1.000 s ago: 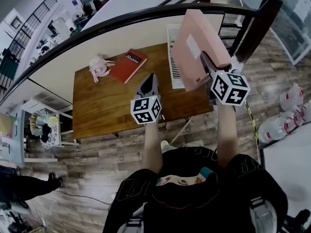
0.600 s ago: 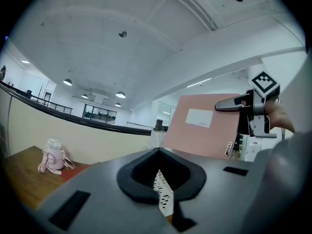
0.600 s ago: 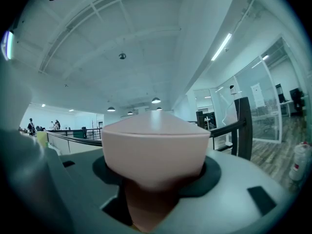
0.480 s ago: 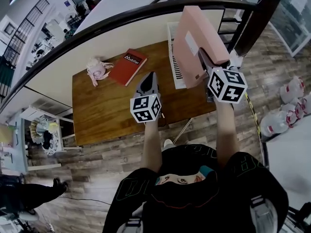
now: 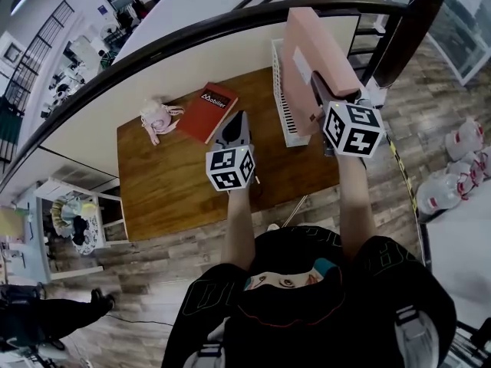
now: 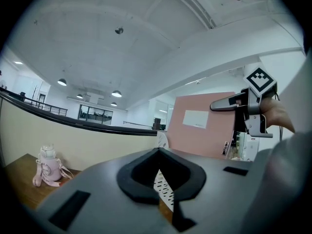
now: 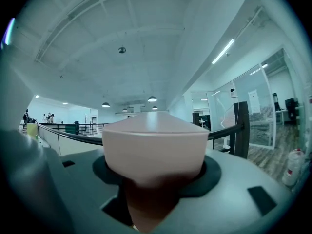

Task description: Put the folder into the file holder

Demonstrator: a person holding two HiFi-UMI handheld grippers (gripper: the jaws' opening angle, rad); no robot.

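Note:
My right gripper point(image 5: 318, 88) is shut on the lower edge of a pink folder point(image 5: 313, 56) and holds it upright in the air, over the right end of the table. Its lower edge hangs just above the white perforated file holder point(image 5: 285, 112), which stands on the table's right side. In the right gripper view the folder point(image 7: 153, 145) fills the space between the jaws. My left gripper point(image 5: 234, 133) hovers over the table's middle, shut and holding nothing. In the left gripper view the folder point(image 6: 197, 133) and the right gripper point(image 6: 243, 108) show ahead to the right.
A red book point(image 5: 209, 110) and a small pink bottle point(image 5: 156, 116) lie at the back left of the wooden table point(image 5: 173, 186). A dark curved railing point(image 5: 192, 31) runs behind the table. White jugs point(image 5: 441, 194) sit on the floor at the right.
The pink folder has tipped more upright and shifted slightly over the file holder. The left gripper has stayed about where it was.

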